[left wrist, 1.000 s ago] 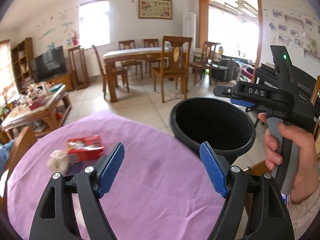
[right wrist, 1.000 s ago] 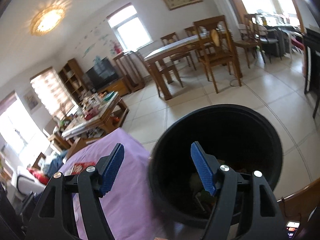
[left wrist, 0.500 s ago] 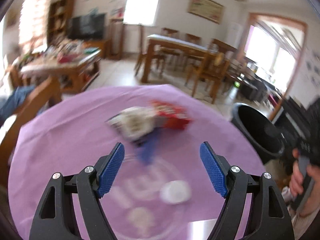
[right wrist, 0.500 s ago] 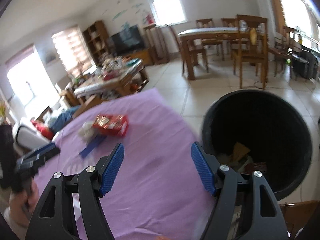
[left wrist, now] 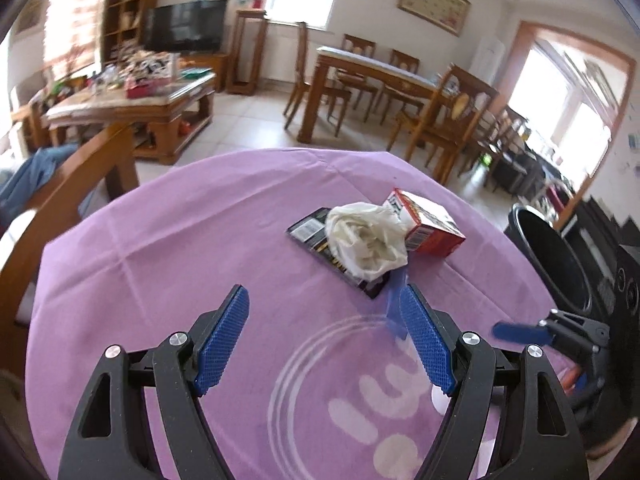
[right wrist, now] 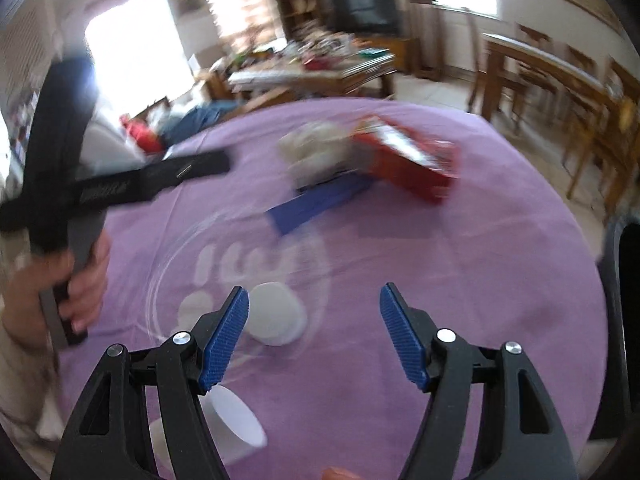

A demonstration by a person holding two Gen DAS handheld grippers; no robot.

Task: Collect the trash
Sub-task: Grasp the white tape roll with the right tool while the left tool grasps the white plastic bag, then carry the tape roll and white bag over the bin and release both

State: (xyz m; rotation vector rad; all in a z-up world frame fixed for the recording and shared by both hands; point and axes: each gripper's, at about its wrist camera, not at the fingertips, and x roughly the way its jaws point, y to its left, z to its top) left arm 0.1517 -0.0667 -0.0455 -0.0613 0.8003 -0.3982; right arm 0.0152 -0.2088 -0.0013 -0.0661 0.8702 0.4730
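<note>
Both grippers, left [left wrist: 324, 344] and right [right wrist: 314, 336], hang spread wide and empty above the purple cloth [left wrist: 168, 240]; tissue [left wrist: 366, 240], red box [left wrist: 430, 224] and dark wrapper [left wrist: 310, 230] cluster mid-table; two white cups [right wrist: 276, 314] sit near; bin [left wrist: 552, 256] stands far right.

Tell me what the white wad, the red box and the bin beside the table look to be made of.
White wad: seems thin plastic film or a glove, judging by its crumpled, slightly glossy, translucent folds; tissue is possible. Red box: looks like printed cardboard, with sharp folded edges and a faint sheen. Bin: probably molded black plastic, with a smooth rim and dull finish.
</note>
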